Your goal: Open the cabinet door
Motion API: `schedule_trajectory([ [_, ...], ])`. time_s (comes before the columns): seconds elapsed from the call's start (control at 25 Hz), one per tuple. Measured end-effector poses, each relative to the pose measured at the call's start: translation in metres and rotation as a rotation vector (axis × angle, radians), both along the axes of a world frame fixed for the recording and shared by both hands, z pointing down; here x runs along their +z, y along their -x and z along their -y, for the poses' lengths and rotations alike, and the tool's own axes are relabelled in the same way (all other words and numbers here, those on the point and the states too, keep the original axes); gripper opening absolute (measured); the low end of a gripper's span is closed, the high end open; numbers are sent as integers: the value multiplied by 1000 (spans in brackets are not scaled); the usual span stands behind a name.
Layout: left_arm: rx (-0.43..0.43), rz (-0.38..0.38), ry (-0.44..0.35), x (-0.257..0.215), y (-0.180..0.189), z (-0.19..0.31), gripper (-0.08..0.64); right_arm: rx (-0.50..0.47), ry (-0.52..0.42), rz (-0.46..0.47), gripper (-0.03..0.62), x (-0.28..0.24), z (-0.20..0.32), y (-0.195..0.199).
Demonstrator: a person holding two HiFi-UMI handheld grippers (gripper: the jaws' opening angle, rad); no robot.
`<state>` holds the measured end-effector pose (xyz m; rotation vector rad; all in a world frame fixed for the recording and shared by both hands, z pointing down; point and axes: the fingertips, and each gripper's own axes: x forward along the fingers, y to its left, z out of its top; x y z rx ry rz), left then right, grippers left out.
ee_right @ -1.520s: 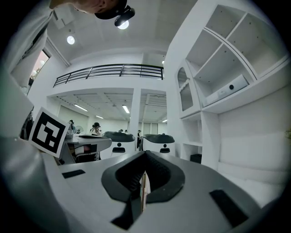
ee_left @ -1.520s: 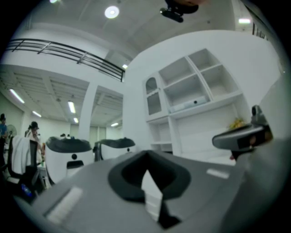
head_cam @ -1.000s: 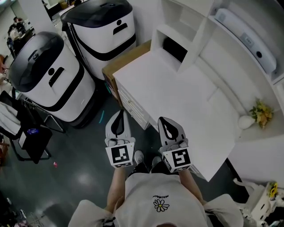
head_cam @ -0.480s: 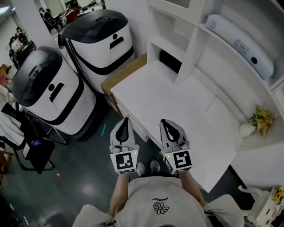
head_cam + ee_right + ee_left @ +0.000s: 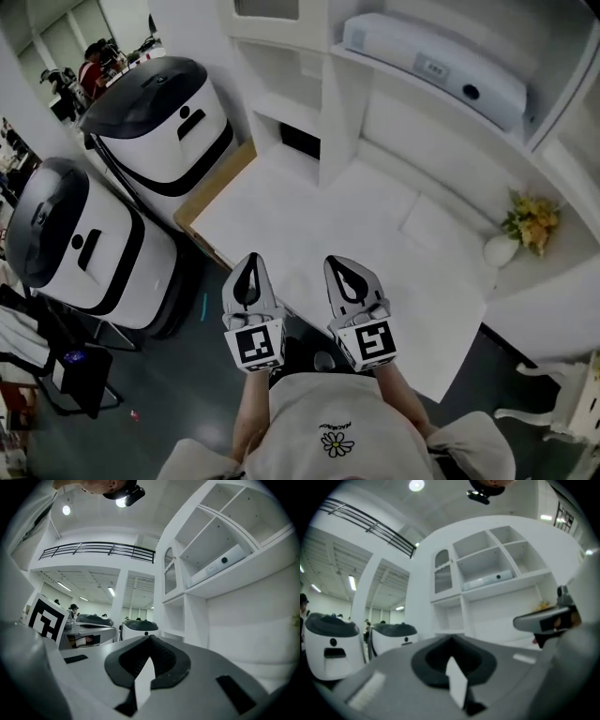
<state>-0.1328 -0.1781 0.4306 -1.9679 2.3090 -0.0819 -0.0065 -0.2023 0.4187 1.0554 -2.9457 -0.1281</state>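
A white cabinet unit [image 5: 328,103] with open shelves stands behind a white counter [image 5: 375,234]. Its arched glass door [image 5: 443,571] is at the upper left of the shelving and is closed; the same door [image 5: 169,573] appears in the right gripper view. My left gripper [image 5: 248,262] and right gripper [image 5: 340,265] are side by side over the counter's near edge, pointing level at the unit and well short of the door. Both are shut with nothing between the jaws, as the left gripper [image 5: 451,640] and the right gripper [image 5: 150,638] show in their own views.
Two large white-and-black machines [image 5: 159,112] [image 5: 75,244] stand on the dark floor to the left. A brown board [image 5: 211,192] leans at the counter's left end. A white device [image 5: 431,66] lies on a shelf. A vase of yellow flowers [image 5: 520,230] sits at the right.
Both grippers have moved forward together toward the cabinet unit, and now reach over the counter's near edge. Their jaws stayed shut.
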Motion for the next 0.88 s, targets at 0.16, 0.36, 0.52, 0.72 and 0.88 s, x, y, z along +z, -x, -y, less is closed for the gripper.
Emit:
schedule_trajectory([
  [0.16,83,-3,10,-1,-24,28,6,96,3,22,0,-3,17,-29],
  [0.36,196,5,-2,-9,-51,64,6,228,-19,45,0,-10,38,-61],
  [0.52,269,17,-6,-18,-59,71,6,312,-20,53,0,-11,44,-71],
  [0.72,308,5,-2,-20,-47,72,6,364,2,59,0,-7,44,-59],
  [0.88,313,-5,-2,-22,-35,73,6,373,-6,49,0,-9,44,-45],
])
